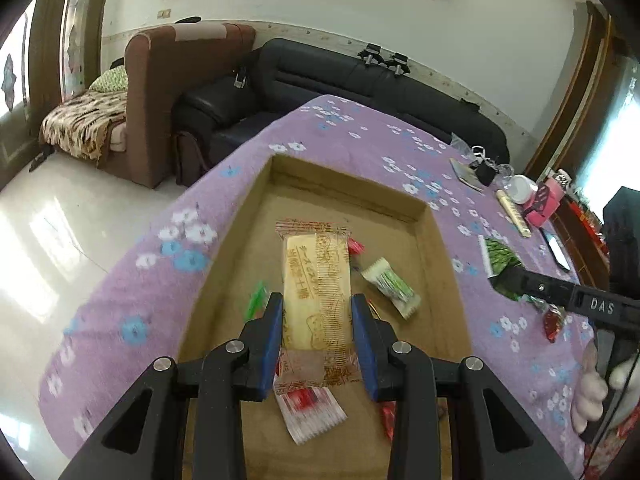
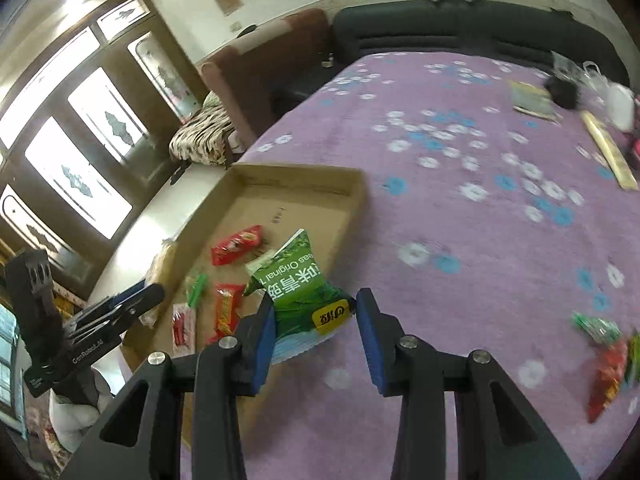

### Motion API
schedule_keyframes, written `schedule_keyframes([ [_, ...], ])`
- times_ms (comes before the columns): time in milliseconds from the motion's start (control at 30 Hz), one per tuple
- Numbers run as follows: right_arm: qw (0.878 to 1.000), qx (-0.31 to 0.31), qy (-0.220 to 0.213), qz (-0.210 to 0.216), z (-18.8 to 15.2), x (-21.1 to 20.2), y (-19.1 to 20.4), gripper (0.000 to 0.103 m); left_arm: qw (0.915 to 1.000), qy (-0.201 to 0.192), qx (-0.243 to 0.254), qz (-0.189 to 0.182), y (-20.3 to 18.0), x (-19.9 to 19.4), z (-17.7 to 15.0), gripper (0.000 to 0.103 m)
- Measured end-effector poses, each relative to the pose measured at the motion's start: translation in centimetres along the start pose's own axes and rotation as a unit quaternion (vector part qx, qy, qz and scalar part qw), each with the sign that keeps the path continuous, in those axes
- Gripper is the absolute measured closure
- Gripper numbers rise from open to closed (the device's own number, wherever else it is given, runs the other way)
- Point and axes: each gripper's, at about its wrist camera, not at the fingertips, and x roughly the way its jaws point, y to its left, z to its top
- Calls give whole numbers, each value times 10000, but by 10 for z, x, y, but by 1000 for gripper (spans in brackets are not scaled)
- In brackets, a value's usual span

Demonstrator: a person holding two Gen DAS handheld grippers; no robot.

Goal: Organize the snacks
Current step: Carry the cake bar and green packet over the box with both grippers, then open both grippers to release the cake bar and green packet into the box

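**Both grippers loaded over the snack tray**

Plainly, each hand carries a packet now. Between the blue pads of the left gripper (image 1: 316, 312) sits a long yellow cake bar in clear printed wrap (image 1: 316, 284); the pads press its two long sides near the lower end, so its long axis runs straight out from the fingers, away toward the far wall of the shallow brown cardboard tray (image 1: 348, 182); it hangs over the tray floor, above a red-and-white wrapped sweet (image 1: 310, 408) and beside a pale green-striped sachet (image 1: 392, 286).

Over on the other side, the right gripper (image 2: 316, 320) pinches a crinkled green pea-snack bag (image 2: 302, 284) by its lower, yellow-marked end; the left pad is pushed well into the bag, the right pad meets only its corner, and the jaws look narrowed on it rather than spread. That bag juts forward and to the left from the fingers, hovering about over the tray's near right rim, with the purple flowered tablecloth (image 2: 460, 200) beneath and to the right.

So the left hand is the better placed for setting down; its bar already lies inside the walls. My guess is the right one needs to travel further left before letting go; loose red and green packets (image 2: 604, 360) wait on the cloth.
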Motion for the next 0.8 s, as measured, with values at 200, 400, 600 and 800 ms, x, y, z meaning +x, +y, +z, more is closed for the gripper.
schedule_keyframes([
  [200, 9992, -296, 117, -251, 18, 43, 34, 65, 9995, 236, 77, 209, 13, 33, 24, 68],
  [400, 9969, -489, 287, -547, 27, 83, 49, 65, 9987, 503, -51, 53, 26, 56, 31, 68],
  [600, 9964, -455, 363, -616, 28, 105, 53, 64, 9988, 492, -38, 7, 27, 55, 32, 65],
  [800, 9975, -344, 159, -597, 26, 95, 52, 57, 9994, 327, -39, -69, 26, 41, 31, 46],
])
